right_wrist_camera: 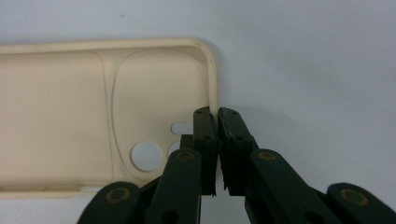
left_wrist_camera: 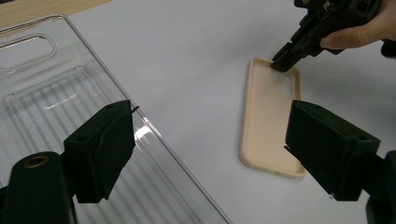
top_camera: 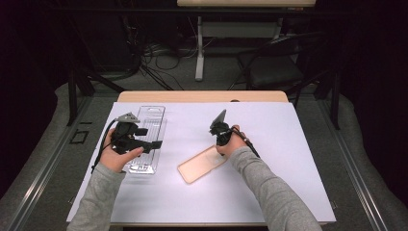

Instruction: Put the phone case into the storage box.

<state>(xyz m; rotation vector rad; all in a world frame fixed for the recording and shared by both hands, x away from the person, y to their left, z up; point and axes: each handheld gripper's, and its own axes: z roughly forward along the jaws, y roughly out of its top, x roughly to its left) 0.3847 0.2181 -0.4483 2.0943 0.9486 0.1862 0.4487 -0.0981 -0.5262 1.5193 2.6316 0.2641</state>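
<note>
On the white table sheet (top_camera: 269, 144), the smooth beige phone case (top_camera: 201, 164) is lying diagonally, hollow up; my right gripper (right_wrist_camera: 217, 114) is pinching its camera-end rim, while my left gripper (left_wrist_camera: 205, 140) is hovering spread above the ribbed clear tray (top_camera: 153, 115).

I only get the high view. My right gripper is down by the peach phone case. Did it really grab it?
Observer: Yes. In the right gripper view the right gripper is shut on the side rim of the phone case, with one jaw inside the rim and one outside.
Operator: Which end of it is that?
Observer: The end with the round camera holes. The case lies with its hollow side up.
Operator: And is my left gripper holding anything?
Observer: No. In the left gripper view the left gripper has its jaws wide apart with nothing between them. It is above the edge of the clear tray.
</note>
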